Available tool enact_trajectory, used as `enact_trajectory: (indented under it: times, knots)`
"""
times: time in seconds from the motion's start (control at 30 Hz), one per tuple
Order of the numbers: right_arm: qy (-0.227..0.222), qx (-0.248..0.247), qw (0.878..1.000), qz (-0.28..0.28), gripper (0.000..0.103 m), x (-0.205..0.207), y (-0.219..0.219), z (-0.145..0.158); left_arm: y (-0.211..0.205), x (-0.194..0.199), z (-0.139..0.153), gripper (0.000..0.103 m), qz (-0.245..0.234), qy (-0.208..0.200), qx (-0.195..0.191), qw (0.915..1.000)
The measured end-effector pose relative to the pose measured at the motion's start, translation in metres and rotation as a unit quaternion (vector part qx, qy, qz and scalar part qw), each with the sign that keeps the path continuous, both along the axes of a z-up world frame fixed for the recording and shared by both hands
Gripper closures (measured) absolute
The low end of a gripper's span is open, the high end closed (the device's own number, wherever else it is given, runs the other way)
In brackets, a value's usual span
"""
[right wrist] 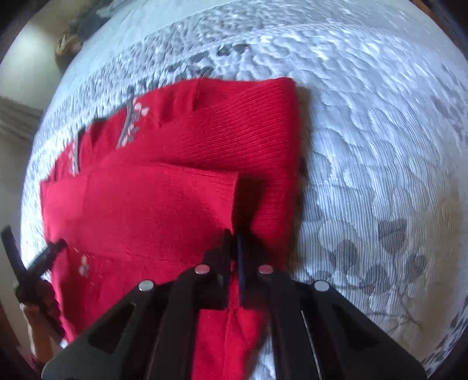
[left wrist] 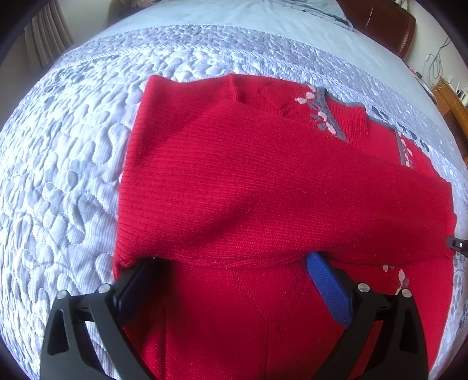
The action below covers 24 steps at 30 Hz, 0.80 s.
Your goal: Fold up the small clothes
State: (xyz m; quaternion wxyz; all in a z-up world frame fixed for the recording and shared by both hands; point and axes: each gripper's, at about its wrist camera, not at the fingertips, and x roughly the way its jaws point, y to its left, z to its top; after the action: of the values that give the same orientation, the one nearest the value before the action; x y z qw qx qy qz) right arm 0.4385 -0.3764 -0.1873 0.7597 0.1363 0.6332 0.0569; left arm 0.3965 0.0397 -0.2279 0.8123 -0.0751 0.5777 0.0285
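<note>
On quilted leaf-print bedspread (left wrist: 73, 163), red sweater (left wrist: 263, 181), curtain (left wrist: 46, 35), wooden headboard (left wrist: 386, 20)

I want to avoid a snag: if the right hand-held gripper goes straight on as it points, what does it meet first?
Probably the red sweater: the right hand-held gripper, jaws nearly shut, points at its folded sleeve edge. Depth is unclear.

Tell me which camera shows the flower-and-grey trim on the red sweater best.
The left wrist view: the trim is sharp there, lying across the sweater with pink-white flowers on grey bands. The right wrist view also catches the trim, but smaller, at the sweater's far left and smeared by motion blur.
</note>
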Motion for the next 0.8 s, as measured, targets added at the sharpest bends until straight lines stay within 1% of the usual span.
enact_trajectory:
  times: [0.03,0.1,0.17,0.2,0.23,0.3,0.33,0.37,0.4,0.47,0.5,0.57,0.67,0.73,0.8]
  knots:
    - [-0.005,0.004,1.0,-0.009,0.093,-0.007,-0.003,0.005,-0.001,-0.002,0.001,0.003,-0.01,0.0,0.003,0.9999]
    - [-0.018,0.007,1.0,-0.02,0.089,-0.029,-0.007,0.015,-0.003,-0.01,0.005,0.003,-0.027,0.002,0.014,0.9995]
    - [-0.033,0.001,0.999,-0.011,0.074,-0.057,-0.004,0.022,-0.003,-0.029,0.012,0.004,-0.036,0.006,0.023,0.9991]
    - [-0.034,-0.003,0.999,0.005,0.072,-0.079,-0.001,0.025,-0.002,-0.045,0.017,0.004,-0.04,0.004,0.028,0.9988]
    - [-0.036,-0.005,0.999,0.016,0.07,-0.1,0.002,0.026,-0.001,-0.061,0.021,0.004,-0.044,-0.001,0.032,0.9985]
    - [-0.048,-0.007,0.998,0.038,0.07,-0.152,0.011,0.03,0.0,-0.092,0.025,0.004,-0.05,-0.005,0.051,0.9974]
    - [-0.05,-0.006,0.998,0.044,0.069,-0.171,0.017,0.03,0.004,-0.115,0.026,0.004,-0.051,-0.004,0.064,0.9966]
    - [-0.048,-0.004,0.998,0.046,0.065,-0.188,0.02,0.029,0.008,-0.137,0.027,0.004,-0.05,-0.009,0.068,0.9964]
    - [-0.042,-0.005,0.998,0.047,0.064,-0.213,0.023,0.025,0.012,-0.156,0.027,0.004,-0.048,-0.014,0.069,0.9963]
    - [-0.045,-0.032,0.997,0.054,0.064,-0.25,0.029,0.023,0.019,-0.188,0.03,0.003,-0.038,-0.016,0.067,0.9969]
    - [-0.056,-0.051,0.995,0.064,0.064,-0.269,0.034,0.025,0.022,-0.199,0.031,0.003,-0.032,-0.016,0.062,0.9974]
    - [-0.052,-0.069,0.993,0.08,0.06,-0.289,0.041,0.027,0.027,-0.226,0.038,0.004,-0.025,-0.017,0.055,0.998]
    - [-0.032,-0.039,0.996,0.08,0.059,-0.308,0.041,0.032,0.034,-0.254,0.046,0.004,-0.018,-0.008,0.04,0.999]
    - [-0.028,-0.017,0.996,0.077,0.059,-0.321,0.038,0.036,0.04,-0.269,0.051,0.004,-0.012,-0.005,0.034,0.9993]
    - [-0.015,0.011,0.997,0.071,0.059,-0.333,0.033,0.036,0.047,-0.279,0.053,0.004,-0.009,0.001,0.013,0.9999]
